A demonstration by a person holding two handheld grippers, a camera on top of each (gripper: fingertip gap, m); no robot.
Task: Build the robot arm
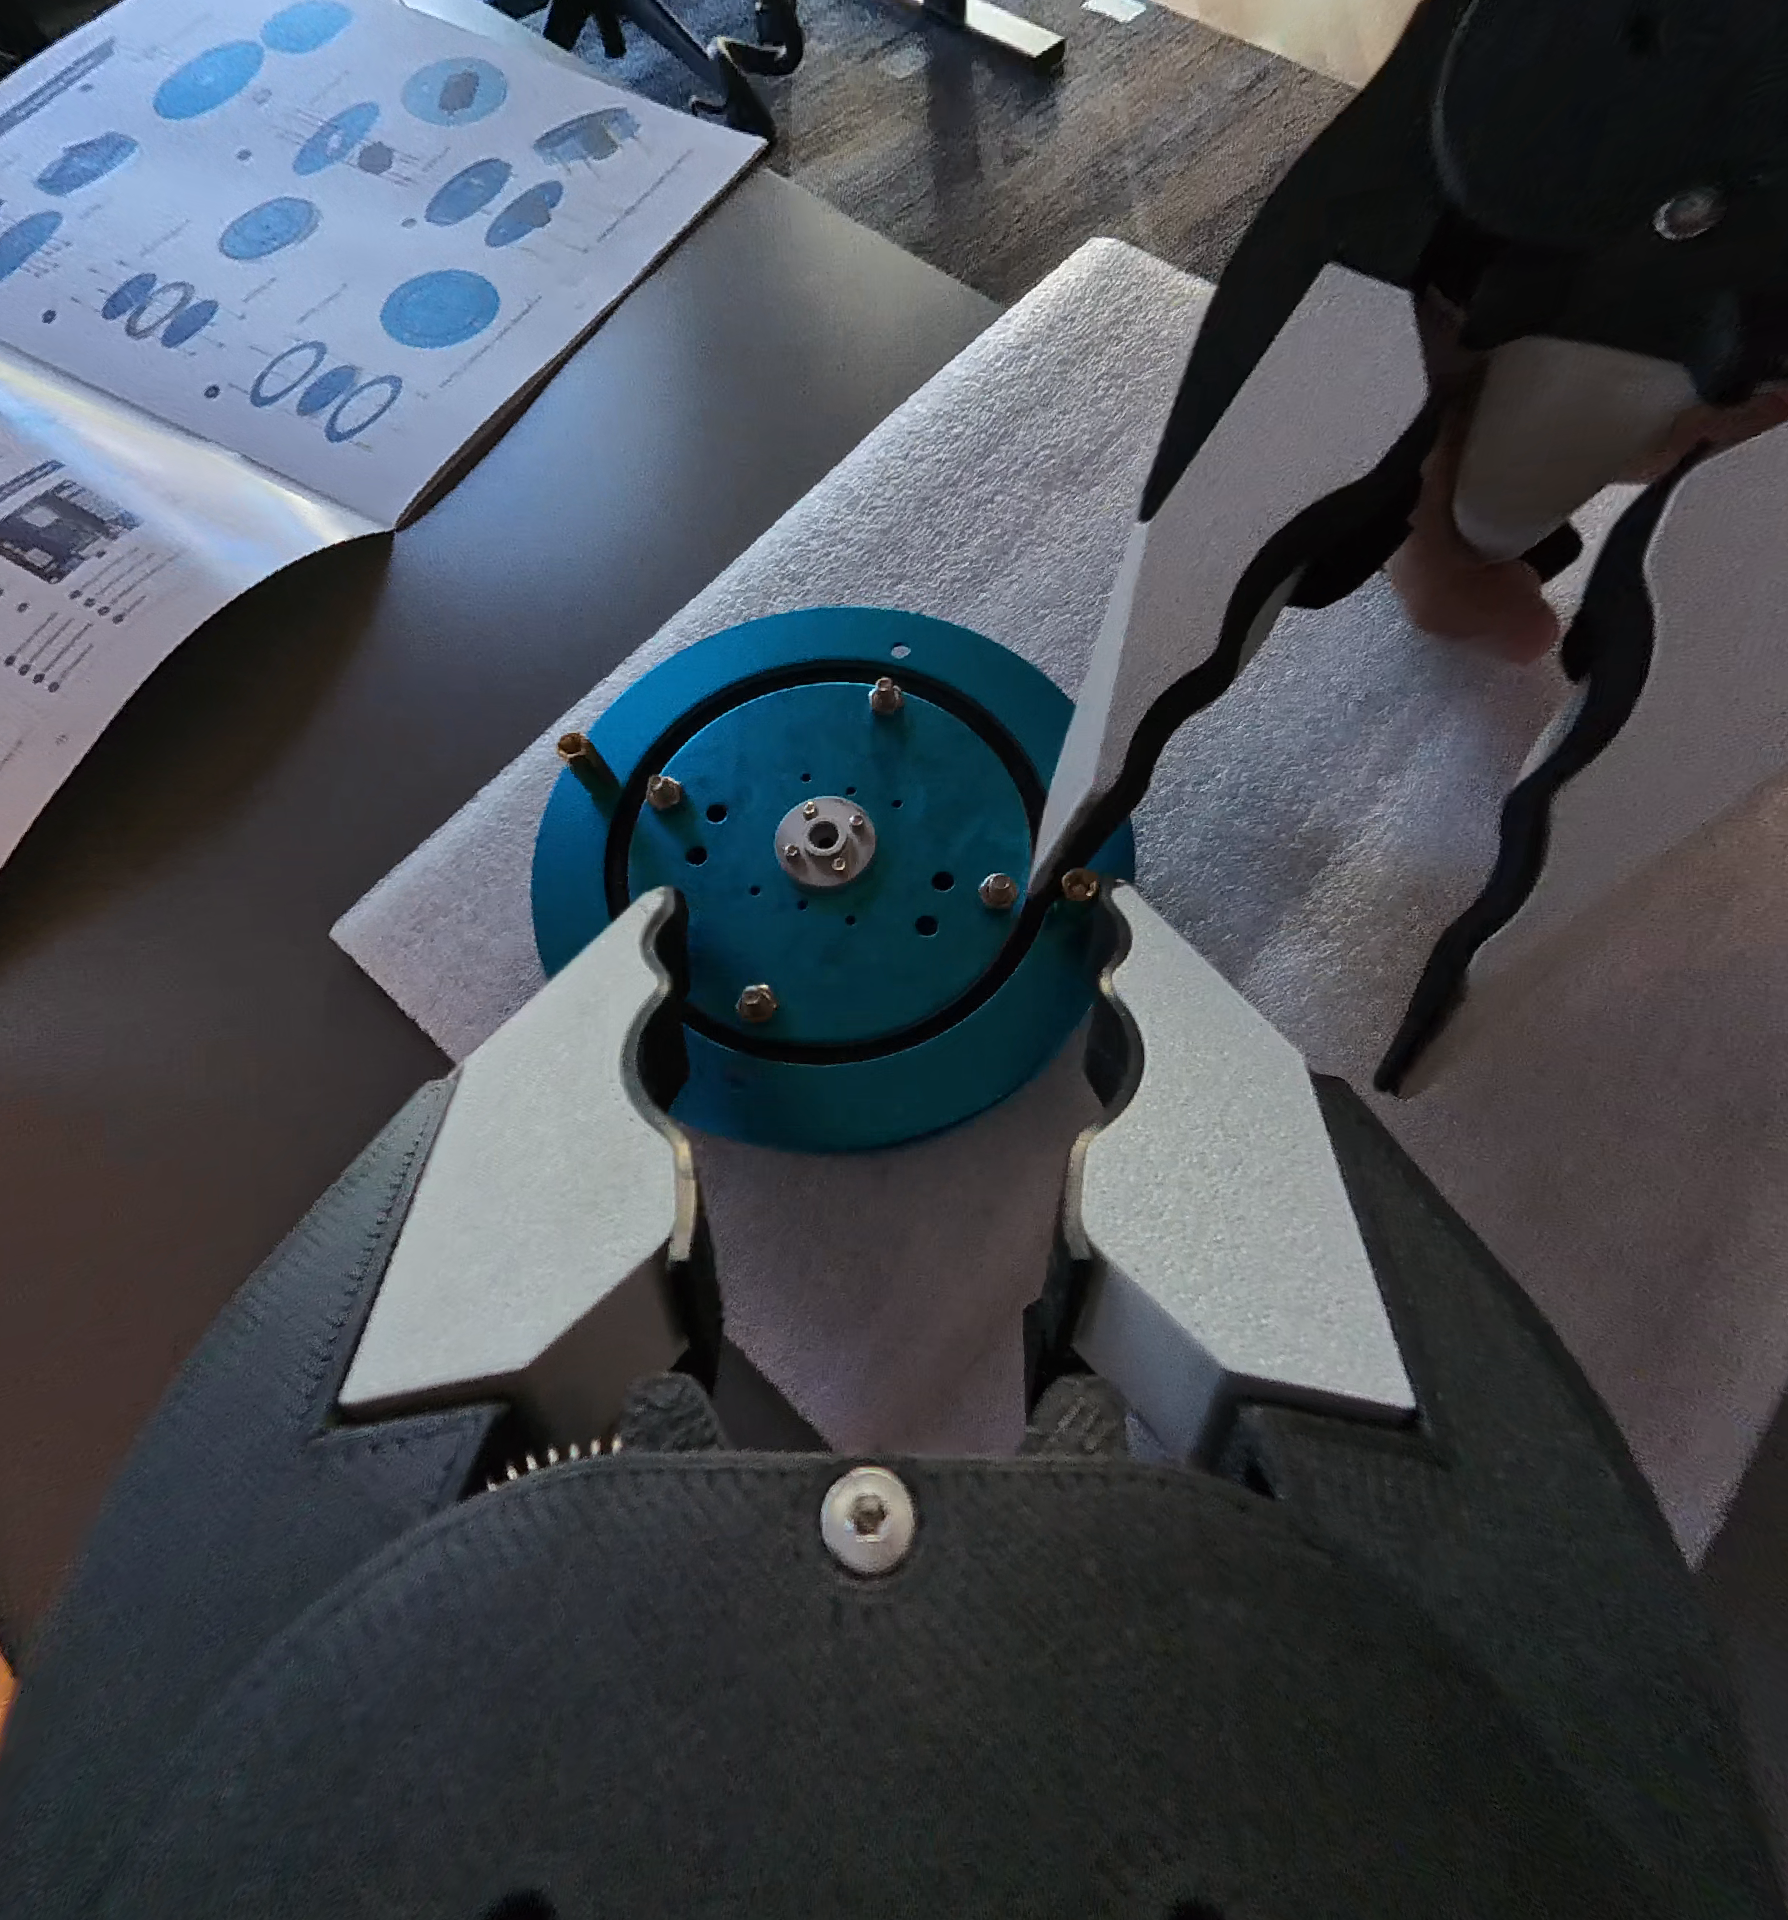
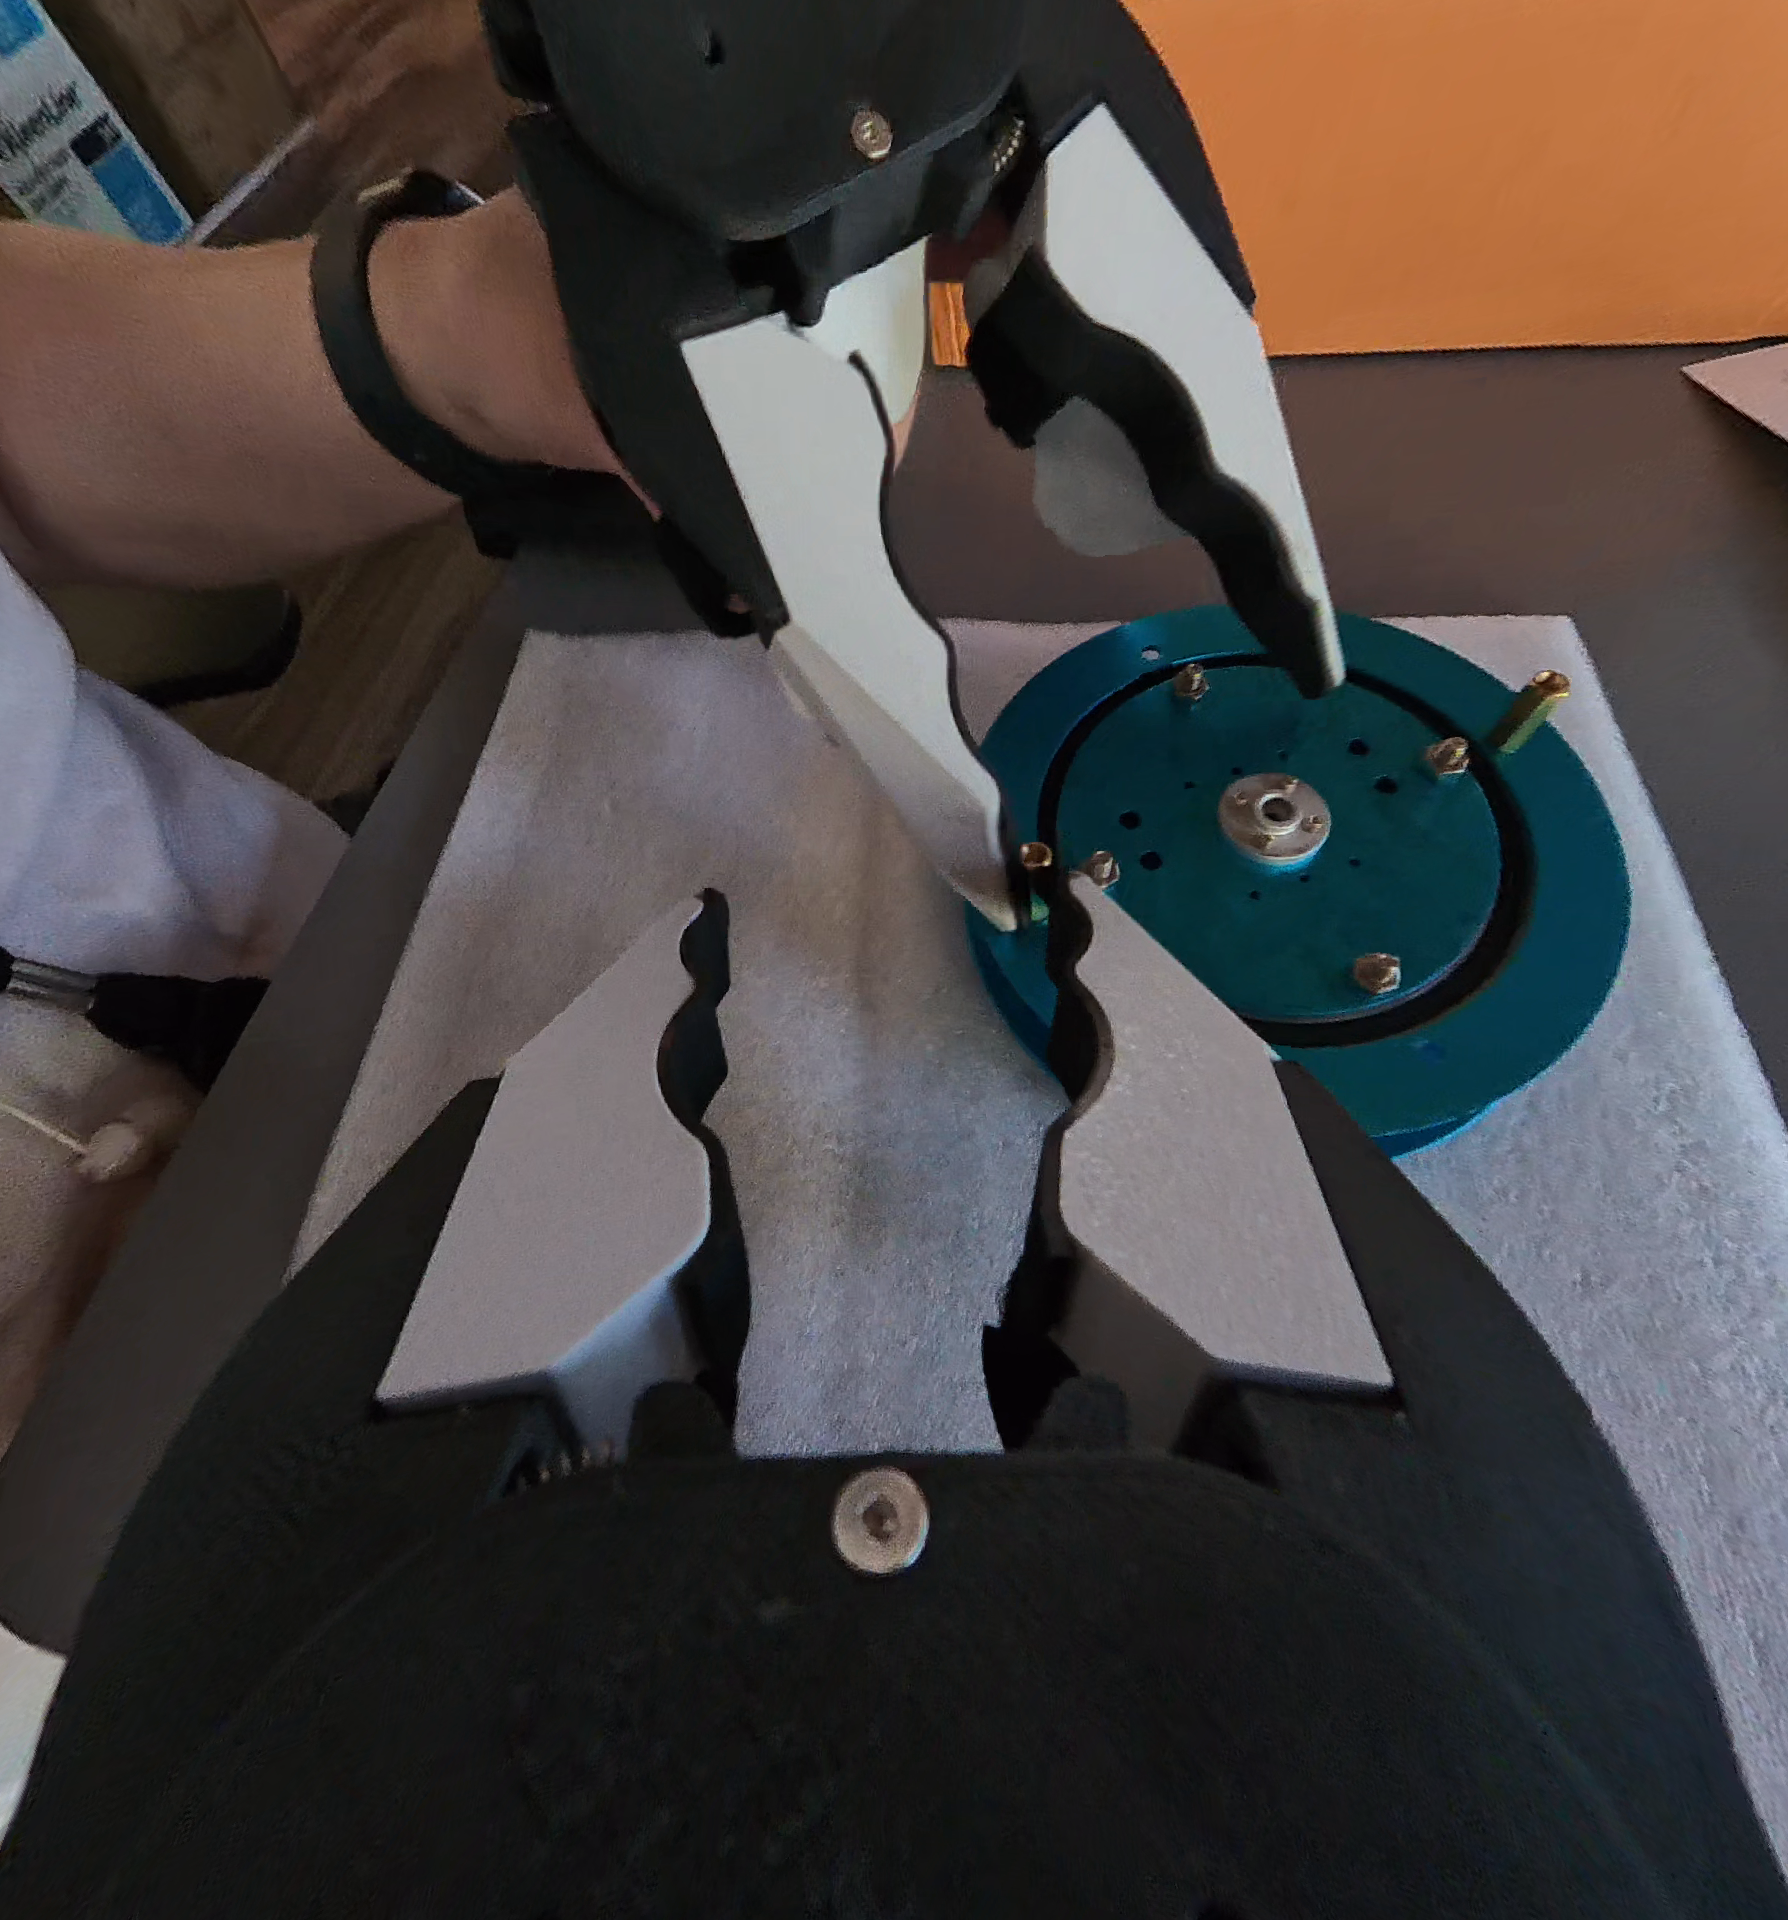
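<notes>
Left hand-held gripper (image 1: pixel 890 904) gapes empty astride the round blue metal disc assembly (image 1: pixel 838 894), steadying it; right hand-held gripper (image 2: pixel 890 904), likewise open and empty, noses one upright brass standoff (image 2: pixel 1035 862) at its rim.

Left wrist view: looks down steeply and close between its own jaws onto the blue disc (image 1: pixel 838 914), manual (image 1: pixel 246 260) at 11 o'clock.
Right wrist view: faces it from the opposite side, equally close, disc (image 2: pixel 1305 894) at 1 o'clock.
Shared: disc, white foam sheet (image 1: pixel 973 436), dark surface (image 1: pixel 454 675).
</notes>
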